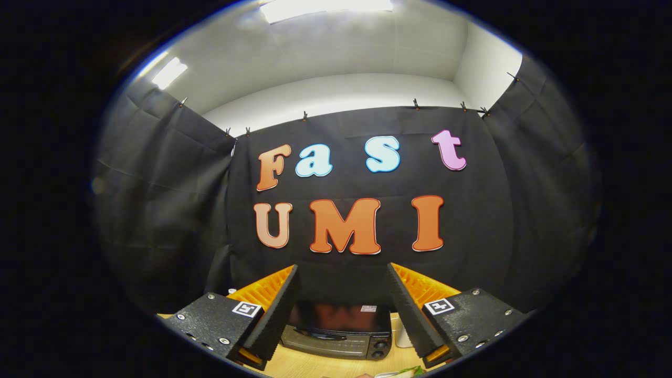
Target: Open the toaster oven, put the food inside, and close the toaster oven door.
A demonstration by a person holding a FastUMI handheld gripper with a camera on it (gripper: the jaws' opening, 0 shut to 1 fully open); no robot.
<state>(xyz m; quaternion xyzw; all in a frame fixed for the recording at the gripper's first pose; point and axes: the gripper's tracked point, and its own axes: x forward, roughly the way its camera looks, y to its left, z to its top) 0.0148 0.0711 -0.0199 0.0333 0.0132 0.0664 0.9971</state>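
Gripper view: the gripper (344, 310) is held high with jaws spread wide and empty, framing the closed black-and-silver toaster oven (336, 333) at lower centre on the wooden table (315, 367), presumably for approach.

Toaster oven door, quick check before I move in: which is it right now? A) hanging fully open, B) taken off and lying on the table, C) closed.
C: the toaster oven stands on the wooden table with its door shut flat against the front, seen between the spread fingers of the open hand-held gripper, which holds nothing.
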